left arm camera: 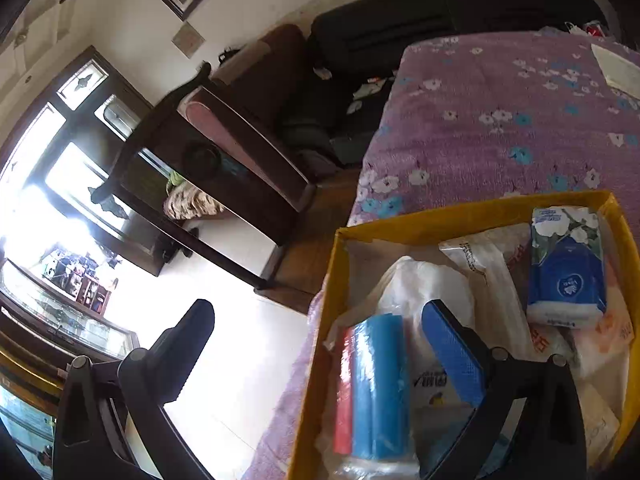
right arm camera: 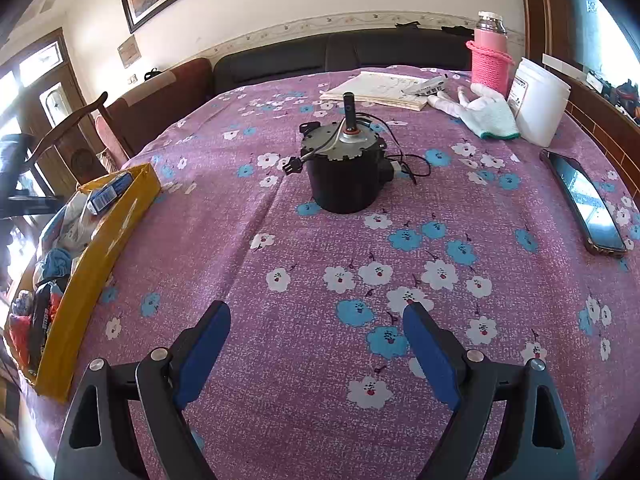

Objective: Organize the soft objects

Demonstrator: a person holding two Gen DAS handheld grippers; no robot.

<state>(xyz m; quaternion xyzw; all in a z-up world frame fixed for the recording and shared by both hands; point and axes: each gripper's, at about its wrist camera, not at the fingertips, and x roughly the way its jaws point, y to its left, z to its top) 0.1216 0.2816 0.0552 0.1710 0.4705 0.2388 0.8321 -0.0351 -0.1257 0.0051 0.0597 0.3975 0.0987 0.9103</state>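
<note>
A yellow box (left arm camera: 460, 220) sits at the corner of the table on the purple flowered cloth (left arm camera: 500, 120). It holds a blue tissue pack (left arm camera: 566, 268), a blue and red roll of bags (left arm camera: 376, 384) and white plastic packets (left arm camera: 424, 284). My left gripper (left arm camera: 318, 308) hangs open over the box's near corner. Its right finger is above the packets and its left finger is out over the floor. The roll lies below the gap, untouched. My right gripper (right arm camera: 317, 309) stands open above the bare cloth (right arm camera: 320, 248) with nothing between its fingers. The yellow box (right arm camera: 100, 248) is far to its left. A white glove (right arm camera: 488, 114) lies at the back right.
A black motor with a cable (right arm camera: 344, 172) stands mid-table. Behind it are a booklet (right arm camera: 380, 88), a pink bottle (right arm camera: 490, 56) and a white tub (right arm camera: 538, 102). A phone (right arm camera: 584, 200) lies at the right edge. Dark wooden chairs (left arm camera: 224, 152) and a sofa stand beyond the table.
</note>
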